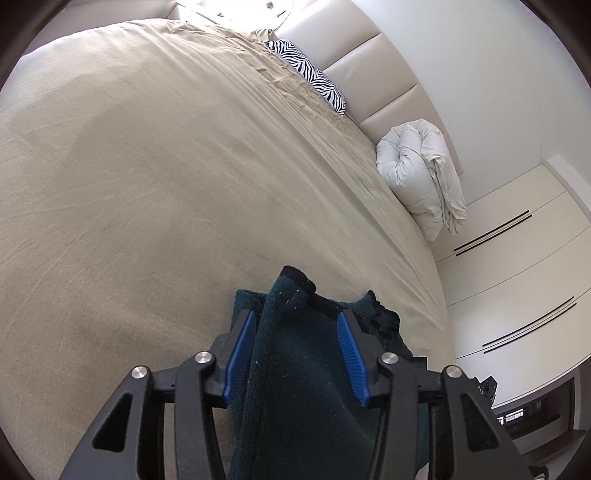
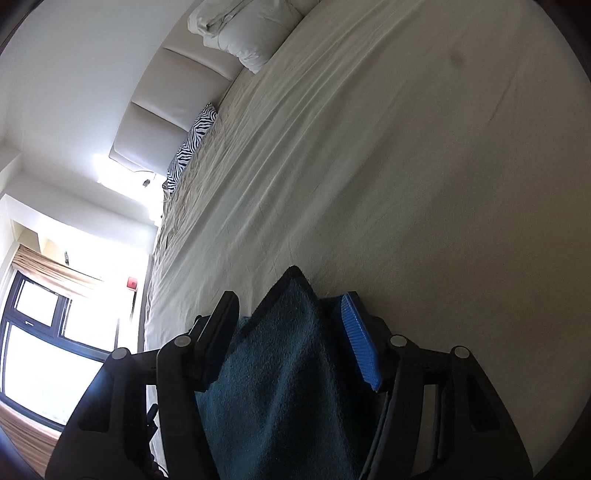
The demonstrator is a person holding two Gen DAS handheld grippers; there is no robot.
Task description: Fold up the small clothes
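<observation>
A dark teal knitted garment [image 1: 295, 369] with black trim hangs between the blue pads of my left gripper [image 1: 297, 317], above the beige bed sheet [image 1: 147, 184]. The jaws stand wide apart with cloth bunched between them, so the grip is unclear. In the right wrist view the same teal garment [image 2: 280, 369] fills the gap of my right gripper [image 2: 290, 302]. Its corner pokes out past the fingertips. These jaws also stand apart around the cloth. Both grippers are held above the bed.
A zebra-print pillow [image 1: 310, 75] [image 2: 192, 140] and a rolled white duvet [image 1: 421, 177] [image 2: 243, 33] lie by the padded headboard [image 1: 369, 74]. White wardrobe doors [image 1: 517, 277] stand beside the bed. A window [image 2: 48, 332] is past the bed's far side.
</observation>
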